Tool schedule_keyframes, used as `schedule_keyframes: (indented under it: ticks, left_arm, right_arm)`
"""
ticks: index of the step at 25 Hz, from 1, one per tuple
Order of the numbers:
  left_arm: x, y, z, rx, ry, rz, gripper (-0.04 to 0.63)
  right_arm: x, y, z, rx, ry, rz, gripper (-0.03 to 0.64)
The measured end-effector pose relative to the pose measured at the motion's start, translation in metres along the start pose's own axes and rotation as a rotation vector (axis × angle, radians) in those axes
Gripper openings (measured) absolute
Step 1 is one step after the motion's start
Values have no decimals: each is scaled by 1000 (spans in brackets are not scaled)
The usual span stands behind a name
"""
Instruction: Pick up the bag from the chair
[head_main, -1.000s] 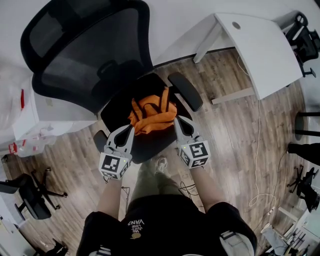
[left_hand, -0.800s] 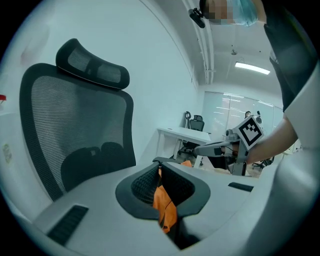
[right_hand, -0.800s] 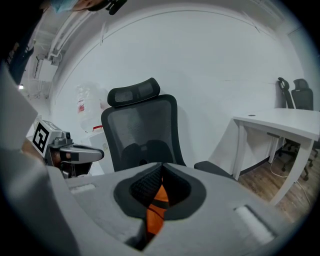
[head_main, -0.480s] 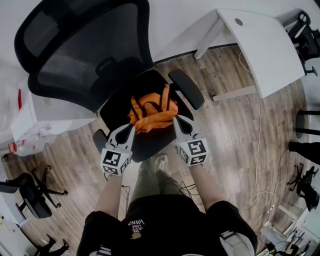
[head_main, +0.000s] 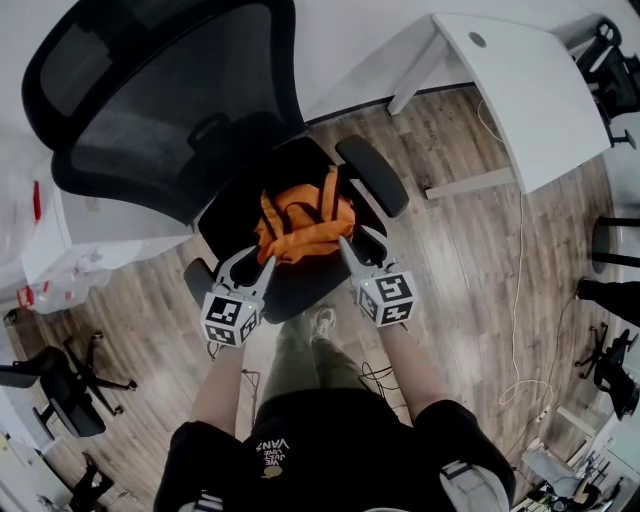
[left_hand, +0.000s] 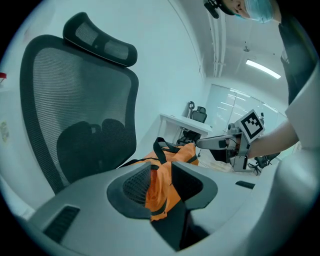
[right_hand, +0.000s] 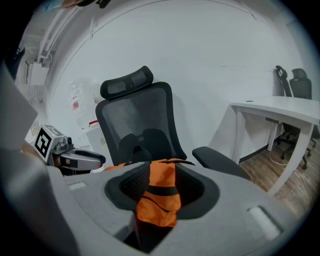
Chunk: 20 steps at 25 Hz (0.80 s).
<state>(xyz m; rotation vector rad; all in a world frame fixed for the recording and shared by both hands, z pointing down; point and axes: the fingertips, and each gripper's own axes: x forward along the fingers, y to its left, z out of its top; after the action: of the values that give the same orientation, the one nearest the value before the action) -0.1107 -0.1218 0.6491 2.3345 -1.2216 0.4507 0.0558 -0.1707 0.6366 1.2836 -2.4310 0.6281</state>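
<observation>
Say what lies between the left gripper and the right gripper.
The orange bag, on the chair seat, lies between the left gripper and right gripper. The head view shows it best.

There is one orange bag and one large black mesh chair. This chair has two armrests, a right armrest and a left armrest. Two tools show, the left tool and the right tool, and with them two marker cubes, the left cube and the right cube. There is one white bench. Two smaller black chairs appear, the near-left small chair and the far-right small chair. One white cable shows.
</observation>
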Motion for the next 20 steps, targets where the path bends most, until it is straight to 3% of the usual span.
schedule_keyframes:
  ticks: [4,7,10,16,20]
  left_arm:
    - [3,0,-9,-22,30,-14,179]
    - [5,2,-15,-37,51,-18,210]
    - [8,1,-21,-44,76,-26,241]
    - [13,5,-36,-31,141,-12,259]
    - [11,11,-46,-77,160,1,276]
  right_arm:
    - [2,-1,-7,13,16,-1,156]
    - [6,0,-13,40,39,13,251]
    - [8,-1,-18,51,56,14,270]
    - [17,2,-26,77,86,33,328]
    - [22,-1,-28,106,89,38,337]
